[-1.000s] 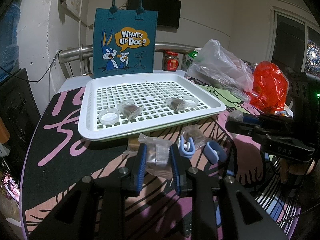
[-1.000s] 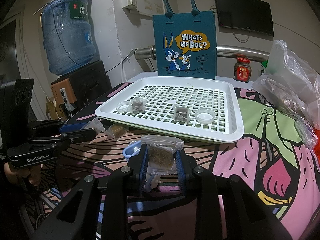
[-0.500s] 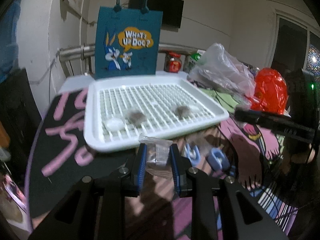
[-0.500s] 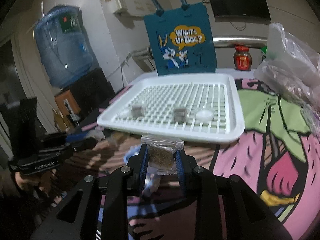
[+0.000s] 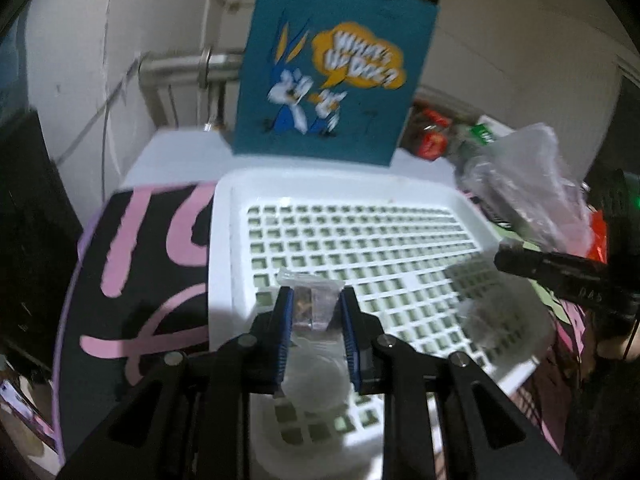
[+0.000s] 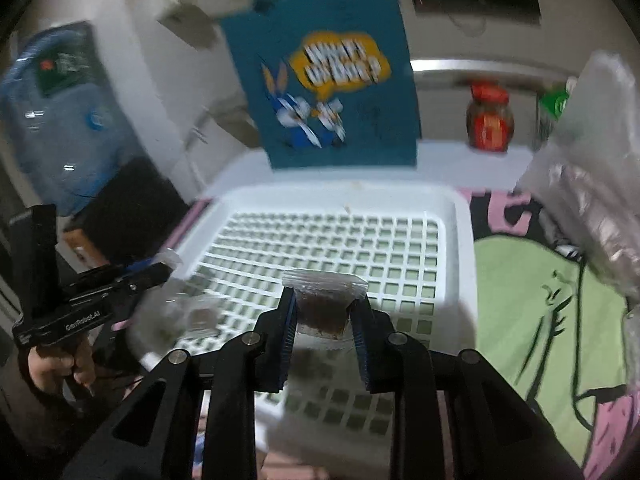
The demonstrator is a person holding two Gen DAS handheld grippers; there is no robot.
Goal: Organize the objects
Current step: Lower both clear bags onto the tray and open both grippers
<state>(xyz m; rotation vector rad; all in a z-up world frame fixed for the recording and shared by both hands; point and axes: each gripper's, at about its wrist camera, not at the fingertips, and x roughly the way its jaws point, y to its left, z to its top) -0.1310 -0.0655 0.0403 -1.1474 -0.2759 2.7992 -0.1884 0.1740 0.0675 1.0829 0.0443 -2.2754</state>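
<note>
My left gripper (image 5: 314, 304) is shut on a clear packet (image 5: 314, 306) with a small brown piece inside, held above the near left part of the white slotted tray (image 5: 224, 248). My right gripper (image 6: 323, 306) is shut on a clear packet of brown crumbs (image 6: 322, 306), held above the tray's (image 6: 460, 248) near middle. The left gripper (image 6: 160, 272) also shows at the left of the right wrist view. A small clear round dish (image 5: 316, 376) lies under the left gripper. Another packet (image 6: 200, 316) lies on the tray's near left. Both views are blurred.
A teal "What's Up Doc?" bag (image 5: 332, 64) stands behind the tray. A red-lidded jar (image 6: 490, 120) and clear plastic bags (image 6: 592, 184) sit at the back right. A blue water bottle (image 6: 64, 120) stands at the left. The patterned tablecloth (image 6: 528, 304) shows right of the tray.
Both grippers have lifted their packets off the table and moved forward over the tray. The tray now fills the near view.
</note>
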